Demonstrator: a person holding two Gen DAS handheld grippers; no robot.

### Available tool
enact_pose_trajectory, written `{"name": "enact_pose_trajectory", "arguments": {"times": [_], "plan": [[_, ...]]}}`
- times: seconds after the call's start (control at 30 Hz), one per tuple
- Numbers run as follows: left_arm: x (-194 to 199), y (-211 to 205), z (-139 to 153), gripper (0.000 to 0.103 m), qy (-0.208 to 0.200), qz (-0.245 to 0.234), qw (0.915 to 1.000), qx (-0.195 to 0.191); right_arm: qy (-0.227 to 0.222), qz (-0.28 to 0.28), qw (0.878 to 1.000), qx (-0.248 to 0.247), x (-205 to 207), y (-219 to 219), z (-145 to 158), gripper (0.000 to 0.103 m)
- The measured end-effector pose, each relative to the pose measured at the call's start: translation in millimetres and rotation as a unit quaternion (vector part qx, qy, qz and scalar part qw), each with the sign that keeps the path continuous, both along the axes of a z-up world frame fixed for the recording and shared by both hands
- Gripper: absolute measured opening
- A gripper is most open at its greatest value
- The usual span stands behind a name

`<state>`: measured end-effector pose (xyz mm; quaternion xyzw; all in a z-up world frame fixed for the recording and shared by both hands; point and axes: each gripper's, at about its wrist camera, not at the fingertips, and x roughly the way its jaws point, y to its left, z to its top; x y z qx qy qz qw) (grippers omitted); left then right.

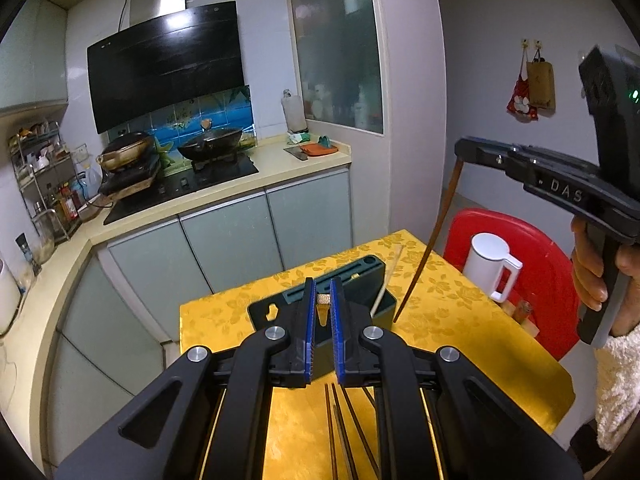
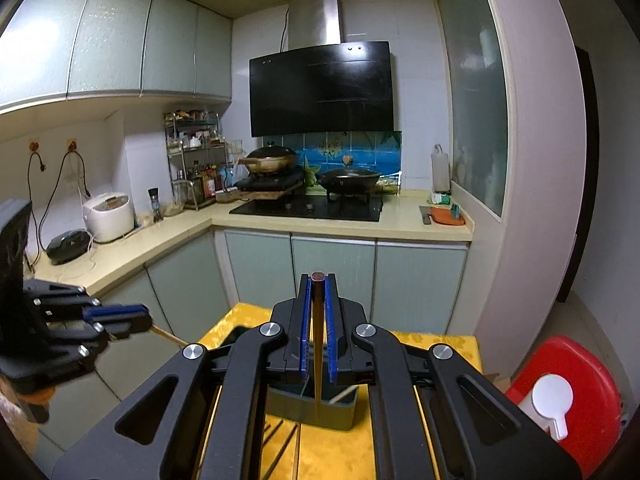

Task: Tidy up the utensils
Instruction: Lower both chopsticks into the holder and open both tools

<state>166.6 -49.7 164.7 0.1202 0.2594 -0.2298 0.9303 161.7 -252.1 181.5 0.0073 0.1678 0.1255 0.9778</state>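
Note:
A dark utensil holder stands on the yellow-clothed table, with a pale chopstick leaning in it. My left gripper is shut on a light bamboo chopstick above the holder; it also shows in the right wrist view. My right gripper is shut on a dark brown chopstick that hangs down with its tip over the holder. In the left wrist view that chopstick slants down from the right gripper. Several dark chopsticks lie on the cloth below.
A red stool with a white mug stands right of the table. Kitchen counter with stove and woks runs behind. A rice cooker and spice rack sit on the left counter.

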Motion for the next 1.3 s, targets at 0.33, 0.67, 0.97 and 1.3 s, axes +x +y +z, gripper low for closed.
{"name": "enact_pose_trajectory", "arguments": {"times": [0.33, 0.67, 0.97, 1.3], "plan": [[52, -15, -30, 0.007, 0.036, 0.017, 0.999, 0.019, 0.002, -0.019, 1.0, -0.022, 41, 14, -16, 0.007], [79, -15, -71, 0.007, 0.069, 0.029, 0.9971, 0.014, 0.048, -0.017, 0.998, -0.032, 71, 25, -58, 0.007], [87, -10, -85, 0.021, 0.083, 0.039, 0.9958, 0.001, 0.086, -0.02, 0.996, -0.017, 84, 24, -82, 0.013], [69, 1, -67, 0.073, 0.04, 0.054, 0.9974, -0.025, 0.066, -0.046, 0.997, -0.014, 68, 15, -77, 0.047]]}}
